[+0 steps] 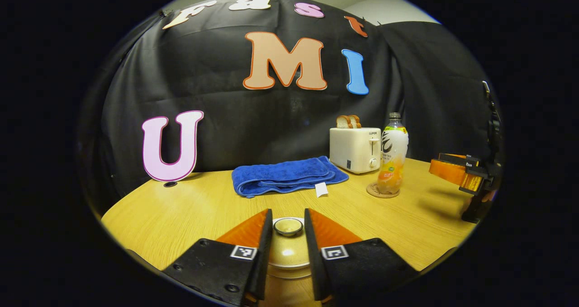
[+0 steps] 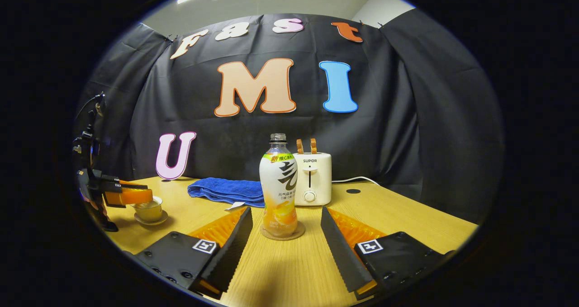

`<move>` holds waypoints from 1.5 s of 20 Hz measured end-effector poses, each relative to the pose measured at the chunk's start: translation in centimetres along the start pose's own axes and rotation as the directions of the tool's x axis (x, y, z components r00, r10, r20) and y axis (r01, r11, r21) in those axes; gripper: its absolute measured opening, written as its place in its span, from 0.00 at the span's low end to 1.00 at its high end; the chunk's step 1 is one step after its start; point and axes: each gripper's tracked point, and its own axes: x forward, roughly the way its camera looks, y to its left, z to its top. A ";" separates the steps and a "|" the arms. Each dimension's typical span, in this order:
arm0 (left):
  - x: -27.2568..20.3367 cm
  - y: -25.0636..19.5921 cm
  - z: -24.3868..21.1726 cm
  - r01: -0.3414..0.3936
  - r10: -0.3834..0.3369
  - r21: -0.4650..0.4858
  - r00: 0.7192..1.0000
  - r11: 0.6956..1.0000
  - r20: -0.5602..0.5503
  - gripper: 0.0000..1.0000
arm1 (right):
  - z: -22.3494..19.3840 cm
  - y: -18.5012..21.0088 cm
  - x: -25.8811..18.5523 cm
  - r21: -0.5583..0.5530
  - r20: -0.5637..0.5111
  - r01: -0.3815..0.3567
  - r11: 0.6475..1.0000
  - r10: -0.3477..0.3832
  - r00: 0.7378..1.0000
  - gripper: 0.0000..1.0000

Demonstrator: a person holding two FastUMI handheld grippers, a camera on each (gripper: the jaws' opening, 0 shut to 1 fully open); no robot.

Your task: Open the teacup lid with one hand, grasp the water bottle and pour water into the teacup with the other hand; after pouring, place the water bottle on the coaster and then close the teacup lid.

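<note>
The teacup (image 1: 289, 259) was seen at the bottom centre of the left gripper view, cream in colour, with its lid (image 1: 288, 241) on it and a small round knob (image 1: 288, 226) on top. In the right gripper view the same cup was seen small at the lower left, standing on a saucer (image 2: 150, 219).

The water bottle (image 2: 280, 187) was placed upright on a round coaster (image 2: 282, 233) in the lower middle of the right gripper view. Its body was white above and orange below, with a green band near the neck and a dark cap. Large dark characters were printed on its label, but they could not be read with certainty. Behind it a white toaster (image 2: 313, 179) was seen with the word SUPOR on its front and two slices of bread (image 1: 348, 121) in its slots. A folded blue towel (image 1: 286, 176) was laid on the bench (image 1: 190, 216) to the left of the toaster.

The left tongs (image 1: 288, 225) were held low over the teacup, and the fingers were set narrowly apart on both sides of the knob; whether they pressed on it could not be told. The right tongs (image 2: 286, 216) were held level and spread wide, with the bottle between the tips and not touched by them.
</note>
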 end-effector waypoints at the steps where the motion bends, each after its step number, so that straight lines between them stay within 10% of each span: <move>1: 0.1 0.0 0.0 0.001 -0.001 -0.001 1.000 1.000 0.002 0.51 | 0.0 0.0 0.0 0.000 0.000 -0.001 1.000 0.001 1.000 0.96; 4: 0.0 0.0 0.0 0.003 -0.003 -0.001 1.000 1.000 0.002 0.83 | 0.0 0.0 0.0 0.000 0.000 -0.001 1.000 0.001 1.000 0.96; 21: -2.4 1.8 1.9 -0.074 0.079 -0.037 0.986 0.997 0.146 0.95 | 0.0 0.0 0.0 -0.001 0.001 -0.001 1.000 0.001 1.000 0.93; 30: -8.2 9.5 0.8 -0.406 0.412 -0.066 0.903 0.911 0.122 0.95 | 0.0 -0.1 0.0 -0.001 0.002 0.005 1.000 -0.005 1.000 0.93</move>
